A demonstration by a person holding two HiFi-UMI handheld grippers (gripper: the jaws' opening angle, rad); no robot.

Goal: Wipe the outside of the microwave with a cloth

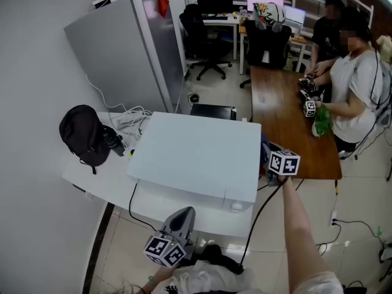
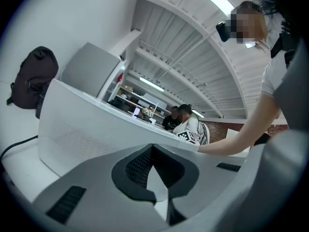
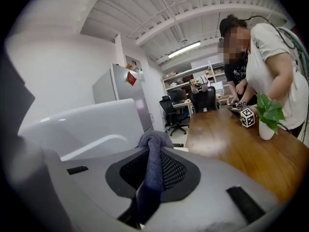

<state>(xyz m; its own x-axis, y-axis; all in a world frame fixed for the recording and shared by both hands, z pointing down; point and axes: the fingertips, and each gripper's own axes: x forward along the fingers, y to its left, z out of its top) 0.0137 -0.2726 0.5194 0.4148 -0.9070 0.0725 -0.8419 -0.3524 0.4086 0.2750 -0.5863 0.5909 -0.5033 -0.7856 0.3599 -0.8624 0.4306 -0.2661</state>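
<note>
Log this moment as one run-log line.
right gripper: shut on cloth, beside microwave, right side | left gripper: shut, empty, near front | cloth contact: cannot tell

left gripper (image 2: 153, 151): grey jaws together, nothing between | white boxy microwave (image 2: 82, 124): just beyond the jaws | black fabric backpack (image 2: 31, 76): far left | bare forearm (image 2: 241, 134): reaching from right over microwave's top

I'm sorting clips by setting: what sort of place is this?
Probably an office or lab workroom: office chairs and monitor desks at the back, a long wooden table, plus a microwave and fridge.
</note>
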